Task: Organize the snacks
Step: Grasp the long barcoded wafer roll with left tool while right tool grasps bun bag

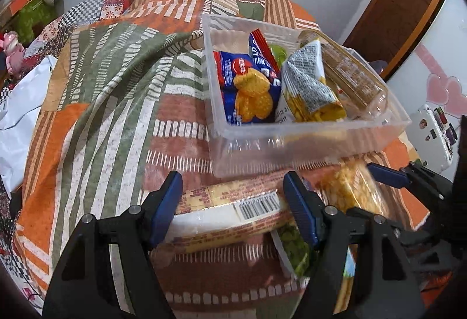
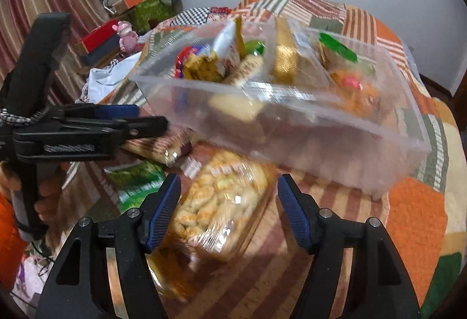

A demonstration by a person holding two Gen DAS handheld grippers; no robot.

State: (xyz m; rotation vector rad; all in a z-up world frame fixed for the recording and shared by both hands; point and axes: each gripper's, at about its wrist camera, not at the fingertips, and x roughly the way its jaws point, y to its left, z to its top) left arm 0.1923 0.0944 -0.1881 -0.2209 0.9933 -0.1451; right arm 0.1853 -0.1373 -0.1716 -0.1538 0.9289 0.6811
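Just before the clear bin, your left gripper spreading around a barcoded packet, right gripper spreading around a cracker bag.

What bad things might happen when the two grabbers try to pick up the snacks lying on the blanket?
The right gripper is open around a clear bag of puffy snacks; a hard squeeze might crush them. The left gripper is open over a long barcode packet that reaches past both fingers, so it may tip or slip. The clear bin is already crowded and sits on a soft quilt, so it could wobble or spill.
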